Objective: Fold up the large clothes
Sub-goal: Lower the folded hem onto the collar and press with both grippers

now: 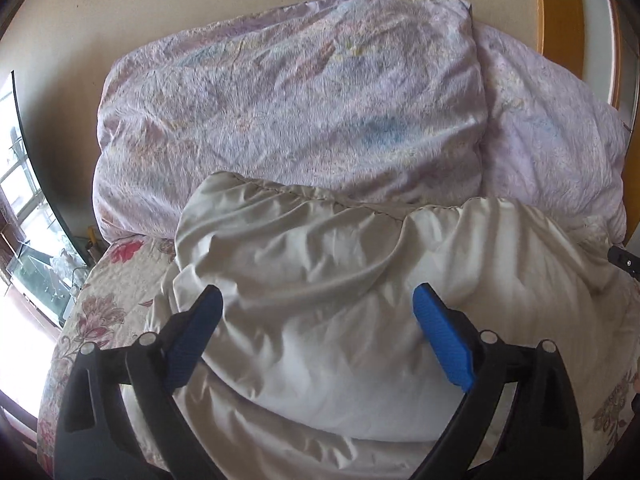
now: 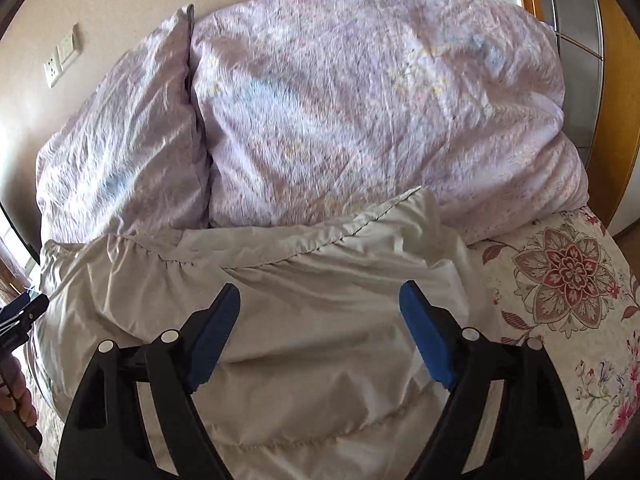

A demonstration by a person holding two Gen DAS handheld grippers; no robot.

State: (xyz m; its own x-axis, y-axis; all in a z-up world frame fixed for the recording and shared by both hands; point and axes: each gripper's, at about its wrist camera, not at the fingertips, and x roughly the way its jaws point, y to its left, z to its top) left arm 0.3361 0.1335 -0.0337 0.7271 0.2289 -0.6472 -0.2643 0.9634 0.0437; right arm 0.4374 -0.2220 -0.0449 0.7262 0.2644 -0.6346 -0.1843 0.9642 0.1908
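A pale cream puffy garment (image 1: 340, 280) lies bunched on the floral bedspread (image 1: 108, 312); it also shows in the right wrist view (image 2: 280, 280). My left gripper (image 1: 318, 308) is open, its blue pads spread over the left part of the garment, holding nothing. My right gripper (image 2: 320, 304) is open over the right part of the garment, near its stitched hem (image 2: 360, 228). The left gripper's tip (image 2: 24, 312) shows at the left edge of the right wrist view; the right gripper's tip (image 1: 622, 260) shows at the right edge of the left wrist view.
Two large lilac pillows (image 1: 300, 100) (image 2: 380, 100) are stacked against the wall behind the garment. The floral bedspread (image 2: 560, 280) lies bare to the right. A wall socket (image 2: 60, 60) and wooden door frame (image 1: 556, 8) stand behind. A window (image 1: 24, 200) is at far left.
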